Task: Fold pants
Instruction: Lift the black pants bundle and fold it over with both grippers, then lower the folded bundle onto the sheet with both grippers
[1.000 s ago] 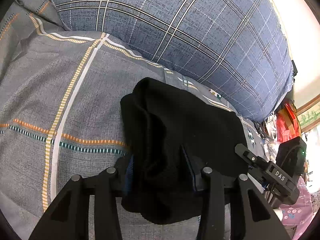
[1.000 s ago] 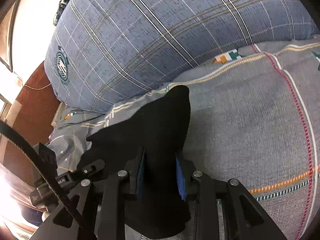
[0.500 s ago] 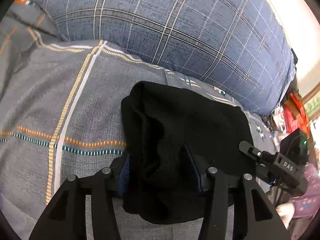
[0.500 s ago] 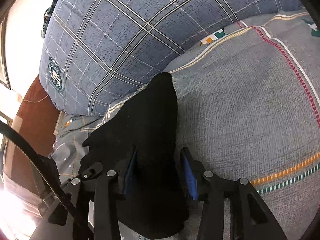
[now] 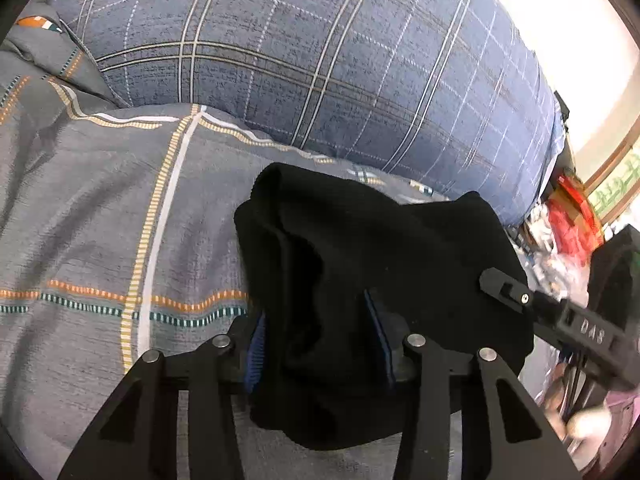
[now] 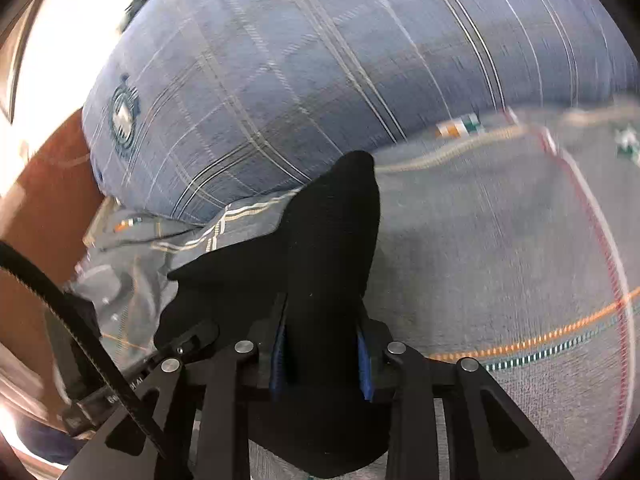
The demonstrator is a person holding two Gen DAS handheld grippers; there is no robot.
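Take the pillow (image 5: pixel 320 60) as your landmark. It lies at the far side on the bedspread (image 5: pixel 100 220), which spreads toward you in front of it. The pants (image 5: pixel 360 280) lie bunched on the bedspread just in front of the pillow, their far edge close to its lower rim. Your left gripper (image 5: pixel 318 354) sits at the near-left part of the pants, with cloth between its fingers; your right gripper (image 6: pixel 322 354) likewise, right of it. Clutter (image 5: pixel 568 220) lies beyond the pillow's right end.

The black pants (image 5: pixel 360 280) hide both pad faces; the right-wrist view is motion-blurred.
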